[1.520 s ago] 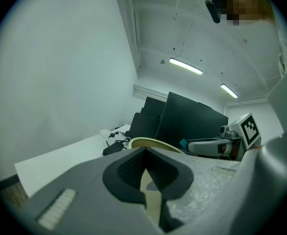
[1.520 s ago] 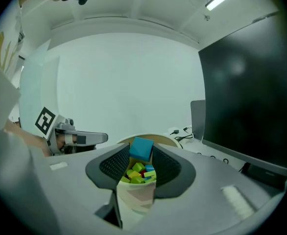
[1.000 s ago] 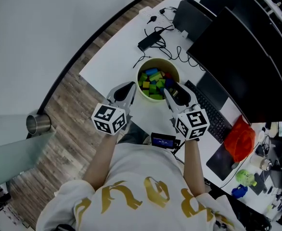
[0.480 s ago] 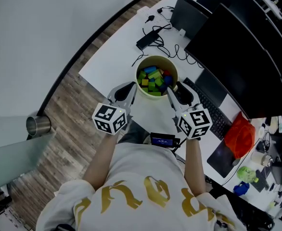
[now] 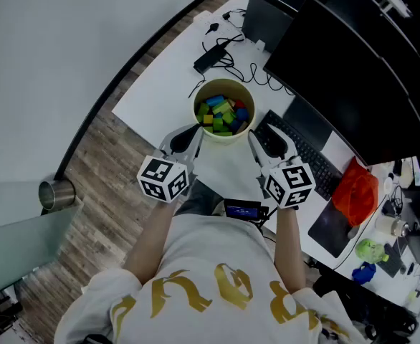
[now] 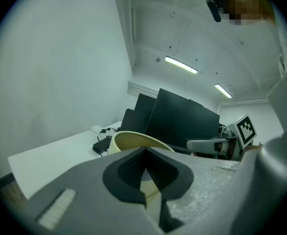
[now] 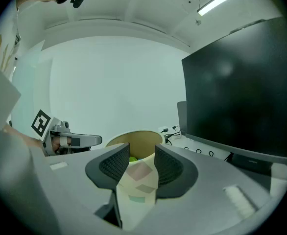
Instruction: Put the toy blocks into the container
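A cream round container [image 5: 224, 110] stands on the white table [image 5: 153, 84], filled with several toy blocks [image 5: 223, 115] in green, blue, yellow and red. My left gripper [image 5: 190, 136] sits just short of its near left side, its jaws shut with nothing in them. My right gripper [image 5: 261, 140] is at the near right side, open and empty. The left gripper view shows the container's rim [image 6: 133, 140] beyond the closed fingertips. Through the gap in the right gripper [image 7: 142, 153] I see the container [image 7: 133, 138] and a green block [image 7: 132, 158].
A black keyboard [image 5: 303, 156] and dark monitors [image 5: 353, 70] lie right of the container. A power adapter with cables [image 5: 210, 56] is behind it. A red bag [image 5: 353, 192] sits far right, a phone [image 5: 242, 208] at the table's near edge, a metal cylinder [image 5: 56, 192] on the floor.
The right gripper's tip, which was over the container's rim, has drawn back toward me. The container now sits farther from both grippers. The left gripper stays shut.
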`<state>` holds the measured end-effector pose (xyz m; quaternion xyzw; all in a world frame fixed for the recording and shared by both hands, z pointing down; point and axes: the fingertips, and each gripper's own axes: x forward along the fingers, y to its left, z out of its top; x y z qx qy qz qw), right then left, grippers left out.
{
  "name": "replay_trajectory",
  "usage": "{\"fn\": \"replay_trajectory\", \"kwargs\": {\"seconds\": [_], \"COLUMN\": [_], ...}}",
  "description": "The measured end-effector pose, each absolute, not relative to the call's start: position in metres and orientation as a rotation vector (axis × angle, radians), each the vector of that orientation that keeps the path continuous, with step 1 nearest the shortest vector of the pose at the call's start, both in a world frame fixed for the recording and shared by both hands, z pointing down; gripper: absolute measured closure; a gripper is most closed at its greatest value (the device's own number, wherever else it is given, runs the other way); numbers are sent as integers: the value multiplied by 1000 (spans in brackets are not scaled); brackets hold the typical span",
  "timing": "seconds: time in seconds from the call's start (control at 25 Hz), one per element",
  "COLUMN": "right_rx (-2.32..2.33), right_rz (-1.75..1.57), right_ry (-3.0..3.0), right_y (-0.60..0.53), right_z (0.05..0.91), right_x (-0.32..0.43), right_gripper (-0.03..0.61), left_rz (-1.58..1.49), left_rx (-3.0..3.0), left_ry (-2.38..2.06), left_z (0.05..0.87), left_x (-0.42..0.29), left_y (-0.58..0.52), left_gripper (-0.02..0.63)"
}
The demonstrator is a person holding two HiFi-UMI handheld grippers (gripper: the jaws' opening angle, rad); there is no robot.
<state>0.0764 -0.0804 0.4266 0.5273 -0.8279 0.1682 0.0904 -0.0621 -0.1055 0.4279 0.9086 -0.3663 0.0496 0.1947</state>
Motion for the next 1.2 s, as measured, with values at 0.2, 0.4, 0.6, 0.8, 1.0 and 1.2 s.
{"fn": "replay_trajectory", "kwargs": {"seconds": [0.2, 0.4, 0.6, 0.8, 1.0, 1.2], "right_rx": [1627, 1683, 1723, 1741, 1753, 1761], "right_rz": [507, 519, 546, 599, 667, 823], "right_ry": [-2418, -2374, -2333, -2294, -2258, -2233], "right_y": [-58, -34, -14, -1, 7, 14], "right_z": [429, 433, 441, 453, 470, 492], "right_x": [97, 115, 130, 142, 149, 153], "right_gripper": [407, 407, 407, 407, 407, 395], "left_rz": [148, 140, 165, 194, 210, 233], "left_rx": [2571, 2586, 2607, 2601, 2592, 2587], "left_ry": [-980, -922, -849, -824, -801, -761], "left_z": [427, 428, 433, 443, 450, 460], "left_x": [-45, -26, -3, 5, 11, 19], "left_y": [-90, -75, -60, -52, -50, -47], "left_gripper": [607, 607, 607, 607, 607, 607]}}
